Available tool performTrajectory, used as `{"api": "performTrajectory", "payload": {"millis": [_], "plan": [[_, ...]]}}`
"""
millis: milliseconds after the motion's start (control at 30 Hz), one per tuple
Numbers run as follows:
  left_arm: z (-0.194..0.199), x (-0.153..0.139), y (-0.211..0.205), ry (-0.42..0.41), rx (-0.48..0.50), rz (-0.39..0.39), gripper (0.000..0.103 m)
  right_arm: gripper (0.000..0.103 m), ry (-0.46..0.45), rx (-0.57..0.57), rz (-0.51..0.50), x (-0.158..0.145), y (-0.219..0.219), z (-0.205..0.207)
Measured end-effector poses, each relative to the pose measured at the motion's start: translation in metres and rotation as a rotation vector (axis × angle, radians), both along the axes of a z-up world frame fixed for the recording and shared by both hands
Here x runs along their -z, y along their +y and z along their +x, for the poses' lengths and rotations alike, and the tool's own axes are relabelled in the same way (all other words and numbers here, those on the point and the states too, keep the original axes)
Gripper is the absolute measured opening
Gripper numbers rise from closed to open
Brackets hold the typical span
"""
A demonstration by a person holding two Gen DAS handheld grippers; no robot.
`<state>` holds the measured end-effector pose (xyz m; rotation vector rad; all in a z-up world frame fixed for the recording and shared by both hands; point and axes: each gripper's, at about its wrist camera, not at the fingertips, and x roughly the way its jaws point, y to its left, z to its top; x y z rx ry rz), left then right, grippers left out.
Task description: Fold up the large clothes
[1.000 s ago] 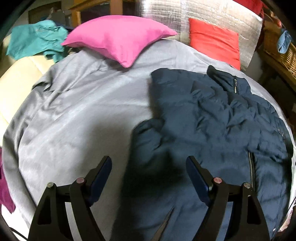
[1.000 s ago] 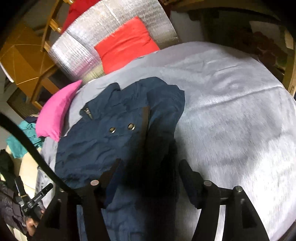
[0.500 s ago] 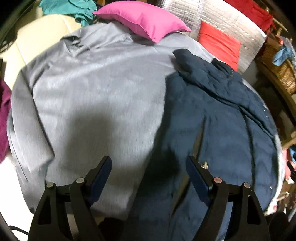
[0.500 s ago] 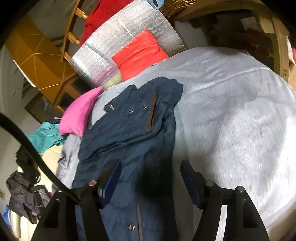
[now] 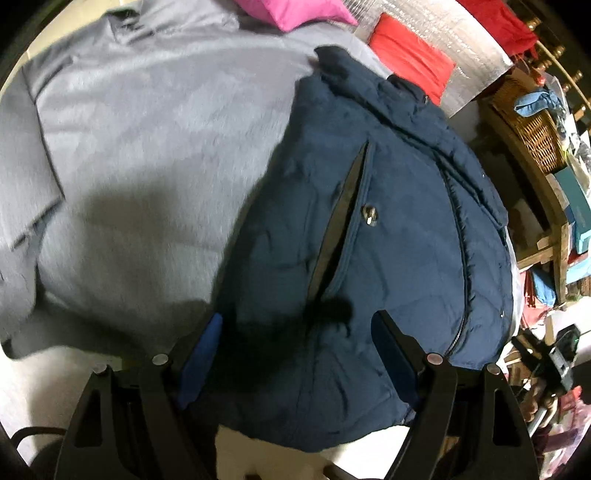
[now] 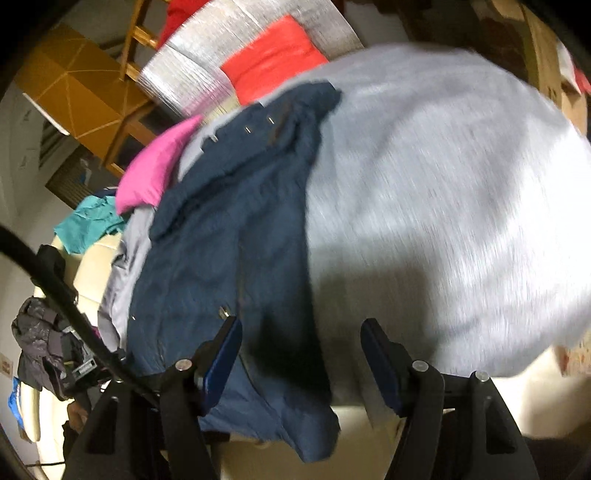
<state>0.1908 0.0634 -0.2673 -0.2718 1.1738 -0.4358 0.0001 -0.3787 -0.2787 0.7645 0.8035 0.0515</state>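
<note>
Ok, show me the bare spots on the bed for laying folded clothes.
The grey sheet lies bare beside the navy jacket, and on its other side below the pink pillow. Crowded: the red cushion end.

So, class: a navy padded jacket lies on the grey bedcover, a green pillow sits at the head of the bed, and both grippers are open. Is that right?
Not quite. The pillow is pink, not green, as the right wrist view shows. The rest holds: the navy padded jacket lies on the grey bedcover, and the left gripper and right gripper are both open.
</note>
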Motion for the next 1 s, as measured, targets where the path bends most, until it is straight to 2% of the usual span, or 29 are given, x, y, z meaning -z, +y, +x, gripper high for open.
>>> {"api": "performTrajectory", "payload": {"millis": [167, 267, 433, 567, 600, 633, 667, 833, 900, 1000], "plan": [[-0.005, 0.002, 0.002, 0.002, 0.004, -0.033, 0.082, 0.07, 0.087, -0.04, 0.041, 0.022, 0.013, 0.0], [-0.008, 0.002, -0.002, 0.002, 0.024, -0.018, 0.071, 0.07, 0.172, -0.072, 0.028, 0.038, 0.03, 0.005], [-0.012, 0.004, -0.008, 0.021, 0.034, -0.019, 0.07, 0.07, 0.264, -0.09, 0.027, 0.061, 0.049, 0.021], [-0.013, 0.009, 0.004, 0.072, -0.002, -0.028, 0.072, 0.068, 0.263, -0.071, 0.048, 0.066, 0.054, 0.021], [-0.013, 0.011, 0.006, 0.09, -0.01, -0.024, 0.072, 0.062, 0.261, -0.07, 0.061, 0.067, 0.055, 0.02], [-0.014, 0.013, 0.006, 0.105, -0.012, -0.023, 0.072, 0.047, 0.252, -0.079, 0.091, 0.067, 0.058, 0.018], [-0.015, 0.013, 0.006, 0.113, -0.007, -0.023, 0.072, 0.042, 0.244, -0.1, 0.114, 0.066, 0.062, 0.017], [-0.021, 0.01, -0.003, 0.098, 0.05, -0.022, 0.07, 0.042, 0.182, -0.176, 0.002, 0.048, 0.091, 0.018], [-0.022, 0.011, -0.004, 0.093, 0.061, -0.011, 0.049, 0.045, 0.197, -0.17, -0.005, 0.052, 0.091, 0.023], [-0.018, 0.014, -0.004, 0.111, 0.048, -0.012, 0.049, 0.047, 0.218, -0.157, 0.039, 0.058, 0.087, 0.029]]}}
